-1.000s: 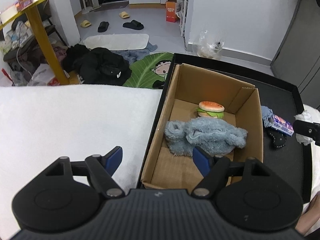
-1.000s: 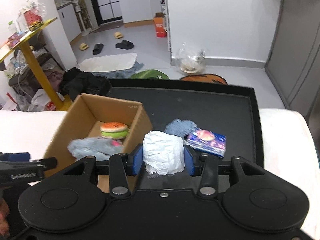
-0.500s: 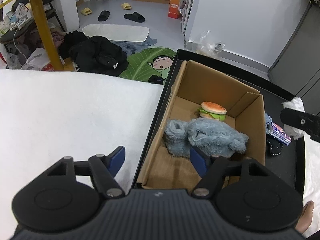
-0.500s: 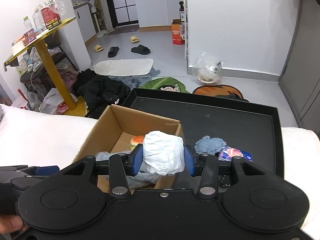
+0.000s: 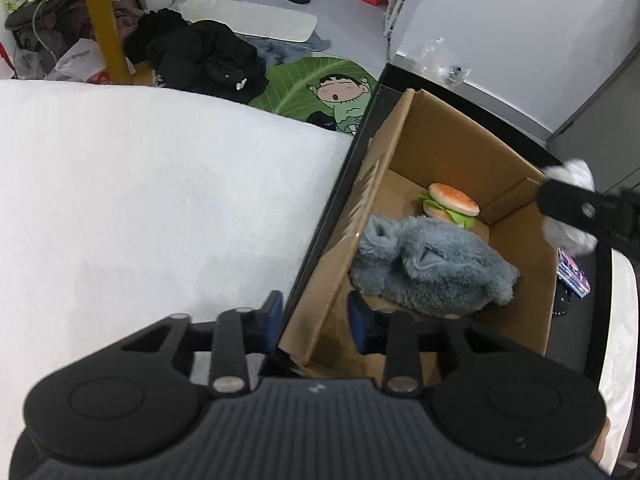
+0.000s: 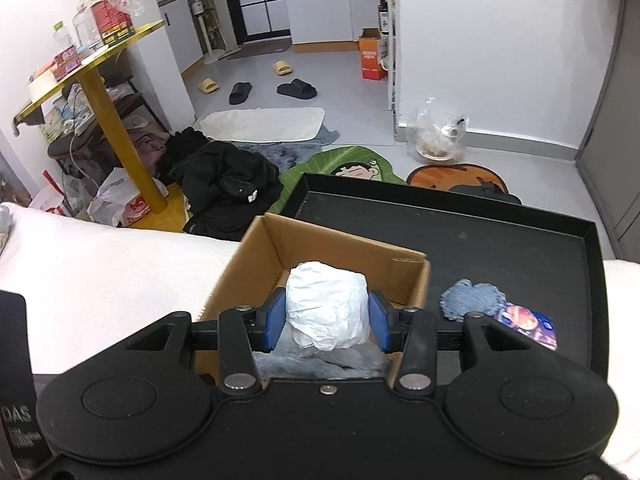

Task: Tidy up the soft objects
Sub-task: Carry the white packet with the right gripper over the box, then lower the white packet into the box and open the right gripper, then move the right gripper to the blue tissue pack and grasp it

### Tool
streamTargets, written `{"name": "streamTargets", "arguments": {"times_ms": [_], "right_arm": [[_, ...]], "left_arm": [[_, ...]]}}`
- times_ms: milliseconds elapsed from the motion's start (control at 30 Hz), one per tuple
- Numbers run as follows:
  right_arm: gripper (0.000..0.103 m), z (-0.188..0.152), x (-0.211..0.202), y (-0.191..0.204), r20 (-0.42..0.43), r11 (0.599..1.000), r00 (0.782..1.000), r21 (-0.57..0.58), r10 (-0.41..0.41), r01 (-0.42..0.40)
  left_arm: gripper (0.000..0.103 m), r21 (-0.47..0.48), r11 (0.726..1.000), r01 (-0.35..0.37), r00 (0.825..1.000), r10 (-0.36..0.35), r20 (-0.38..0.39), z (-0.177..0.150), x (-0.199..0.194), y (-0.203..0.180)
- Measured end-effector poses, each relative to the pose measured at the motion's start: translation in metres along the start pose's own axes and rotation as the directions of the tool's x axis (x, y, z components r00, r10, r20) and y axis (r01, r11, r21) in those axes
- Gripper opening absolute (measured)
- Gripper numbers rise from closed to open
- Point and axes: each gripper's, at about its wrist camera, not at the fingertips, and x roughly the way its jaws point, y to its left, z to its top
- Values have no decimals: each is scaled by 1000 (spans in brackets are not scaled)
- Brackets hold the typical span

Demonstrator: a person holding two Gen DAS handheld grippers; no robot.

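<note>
A brown cardboard box (image 5: 400,148) stands on a black tray (image 6: 520,248). Inside lie a fuzzy blue-grey plush (image 5: 432,268) and a burger toy (image 5: 452,202). My right gripper (image 6: 327,320) is shut on a white crumpled soft bundle (image 6: 327,308) and holds it above the box (image 6: 340,240); the bundle also shows in the left wrist view (image 5: 572,172). My left gripper (image 5: 316,316) is open, its fingers on either side of the box's near left wall, one finger (image 5: 362,320) inside the box.
On the tray right of the box lie a blue cloth scrap (image 6: 472,300) and a colourful packet (image 6: 528,324). White bedding (image 5: 140,200) lies left of the tray. Clothes, mats and a yellow table (image 6: 100,76) are on the floor beyond.
My right gripper has carried the white bundle leftward from over the tray to above the box. My left gripper has moved forward and right, and now straddles the box's near left wall.
</note>
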Motion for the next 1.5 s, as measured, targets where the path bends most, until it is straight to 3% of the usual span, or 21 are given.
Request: {"name": "streamTargets", "arguments": {"times_ms": [100,233,300,333,367,600,1000,1500], "right_arm": [[44,4,6,11,-6,1000,1000,-22,2,-2],[45,10,13,20,-13,999,999,-5,32,-32],[50,13,15,17,-4,997,998,38,64,-64],[60,14,16,15,-3,996,998,56,66,-66],[63,14,17,13,-4,996,998,71,62,-61],[75,7,10,4,-11,996,999,66,54,-53],[77,-15,-7,-42,7,993,1000,118,-12,11],[83,-33,-20,-88,27,989,997,136,-67,63]], "left_arm": [[16,-1,1000,5,1000,-5,2,0,1,1],[16,-12,1000,11,1000,-11,4,1,2,4],[16,-13,1000,17,1000,-17,5,2,2,5],[16,-14,1000,19,1000,-19,6,1,2,5],[16,-14,1000,20,1000,-20,7,1,1,4],[16,-4,1000,14,1000,-14,18,-1,0,3],[17,74,997,-20,997,15,69,-5,-11,-10],[28,93,992,-80,992,70,105,-7,-16,-20]]}}
